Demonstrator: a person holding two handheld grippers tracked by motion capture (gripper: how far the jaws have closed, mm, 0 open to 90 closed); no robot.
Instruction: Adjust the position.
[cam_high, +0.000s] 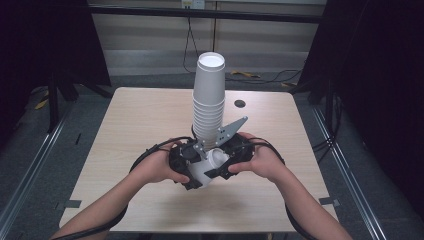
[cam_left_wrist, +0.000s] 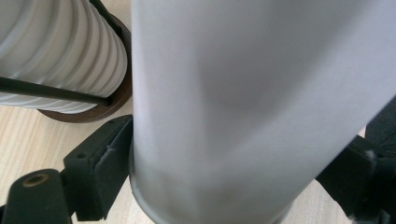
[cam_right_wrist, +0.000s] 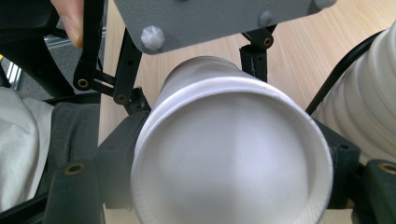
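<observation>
A single white paper cup (cam_high: 211, 164) lies tilted between my two grippers near the table's front middle. My left gripper (cam_high: 197, 166) is shut on its narrow base end; in the left gripper view both black pads (cam_left_wrist: 105, 161) press the cup wall (cam_left_wrist: 243, 93). My right gripper (cam_high: 223, 161) is shut on the wide mouth end; in the right gripper view the cup's rolled rim (cam_right_wrist: 233, 154) faces the camera with a jaw on each side. Just behind the grippers, a tall stack of upturned white cups (cam_high: 209, 97) stands upright.
The stack (cam_left_wrist: 60, 56) sits on a brown round base (cam_left_wrist: 93, 109) with a thin black rod across it. The light wooden table (cam_high: 135, 125) has a small dark hole (cam_high: 240, 103) at the back right. Cables trail from both grippers.
</observation>
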